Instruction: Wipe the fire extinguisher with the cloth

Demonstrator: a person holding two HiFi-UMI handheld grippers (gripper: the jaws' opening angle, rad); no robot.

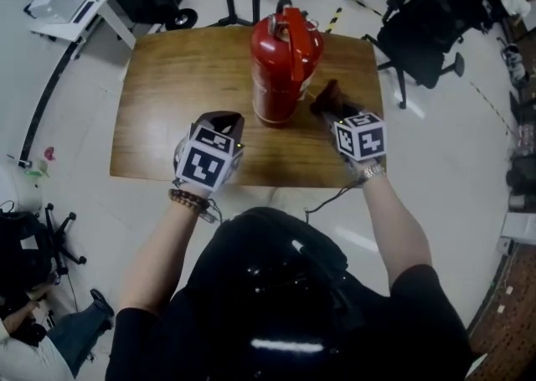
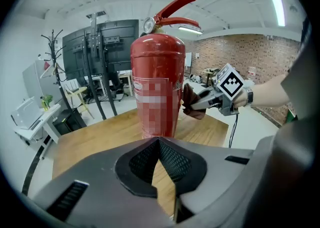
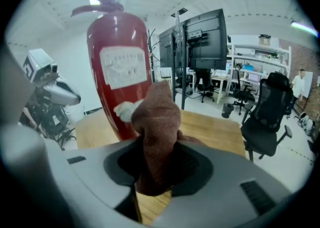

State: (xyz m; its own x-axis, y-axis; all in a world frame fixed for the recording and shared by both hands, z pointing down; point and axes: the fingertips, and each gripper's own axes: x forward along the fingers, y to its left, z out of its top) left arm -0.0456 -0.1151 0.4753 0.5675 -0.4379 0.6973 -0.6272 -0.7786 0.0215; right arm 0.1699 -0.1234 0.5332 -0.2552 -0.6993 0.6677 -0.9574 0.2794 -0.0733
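Right gripper [image 3: 152,169]: 1 cloth [image 3: 159,122] | left gripper [image 2: 160,164]: closed | fire extinguisher [image 1: 285,65]: 1

A red fire extinguisher [image 1: 283,65] stands upright on the wooden bench [image 1: 176,78]. The right tongs [image 1: 339,115] hold a brown cloth [image 1: 328,100] just beside its right side. The left tongs [image 1: 219,121] hover over the bench's near edge.

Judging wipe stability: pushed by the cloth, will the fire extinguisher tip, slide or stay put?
Likely stays: the fire extinguisher looks a heavy metal cylinder, upright on the table. Tall and narrow, a high push might tip it.
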